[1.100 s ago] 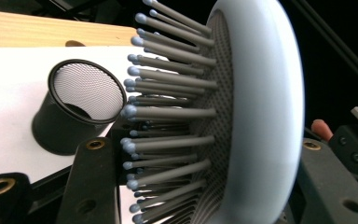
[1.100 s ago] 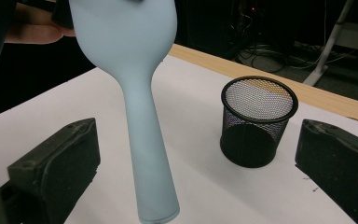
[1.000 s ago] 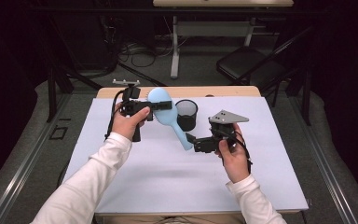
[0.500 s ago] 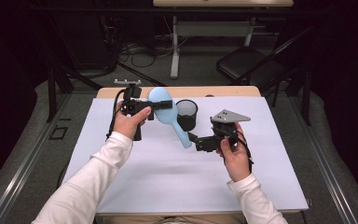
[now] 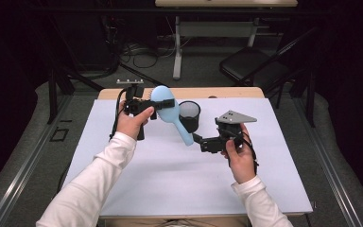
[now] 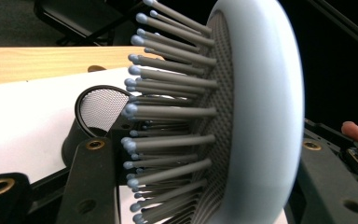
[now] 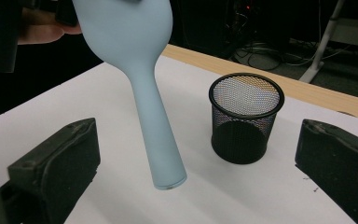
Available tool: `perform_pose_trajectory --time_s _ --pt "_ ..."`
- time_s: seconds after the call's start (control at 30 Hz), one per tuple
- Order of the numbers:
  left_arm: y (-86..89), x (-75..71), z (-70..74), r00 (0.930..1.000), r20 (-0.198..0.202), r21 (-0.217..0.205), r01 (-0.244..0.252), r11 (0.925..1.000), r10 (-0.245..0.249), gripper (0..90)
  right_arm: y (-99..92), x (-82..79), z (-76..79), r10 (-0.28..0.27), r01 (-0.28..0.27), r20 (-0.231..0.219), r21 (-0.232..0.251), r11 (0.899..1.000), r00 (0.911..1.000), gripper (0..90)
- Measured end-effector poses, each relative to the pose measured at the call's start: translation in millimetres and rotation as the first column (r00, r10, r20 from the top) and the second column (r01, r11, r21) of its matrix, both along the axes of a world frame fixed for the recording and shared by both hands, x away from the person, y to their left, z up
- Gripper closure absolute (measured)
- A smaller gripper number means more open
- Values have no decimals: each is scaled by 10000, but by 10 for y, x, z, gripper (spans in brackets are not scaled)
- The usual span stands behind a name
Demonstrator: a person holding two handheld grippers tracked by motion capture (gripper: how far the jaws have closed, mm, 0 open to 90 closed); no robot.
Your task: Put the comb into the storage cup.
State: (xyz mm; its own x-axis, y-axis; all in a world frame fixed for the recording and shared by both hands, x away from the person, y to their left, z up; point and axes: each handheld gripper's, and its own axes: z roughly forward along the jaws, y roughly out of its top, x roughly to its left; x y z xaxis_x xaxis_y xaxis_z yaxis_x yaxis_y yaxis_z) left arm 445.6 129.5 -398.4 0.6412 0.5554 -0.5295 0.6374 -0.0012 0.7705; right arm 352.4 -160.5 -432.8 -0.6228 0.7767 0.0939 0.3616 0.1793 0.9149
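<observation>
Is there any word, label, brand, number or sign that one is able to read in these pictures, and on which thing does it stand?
None: no readable text.
Pale blue plastic hairbrush: plain, no brand mark visible.
Black wire-mesh cup: no label.
White table cover: a few tiny dark marks near the right gripper, no letters.
Left gripper: no lettering visible.

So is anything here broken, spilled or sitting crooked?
Nothing stands out. The brush is whole, held by its head in the left tongs, handle slanting down. The mesh cup stands upright on the white sheet.
</observation>
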Motion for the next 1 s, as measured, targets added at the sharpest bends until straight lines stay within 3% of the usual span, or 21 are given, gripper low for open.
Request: perform_pose_trajectory --time_s 0.3,0.7,1.0 --pt "-30 10 77 9981 592 168 -207 9996 197 482 -19 -9 6 -62 62 21 60 10000 10000 0" --pt "-47 54 137 9948 934 294 -436 9986 407 482 -38 -23 17 -117 117 -13 131 9998 9999 0" --pt "-76 85 190 9894 1362 663 -601 9960 506 483 -44 -8 21 -138 139 -39 211 9997 9999 0"
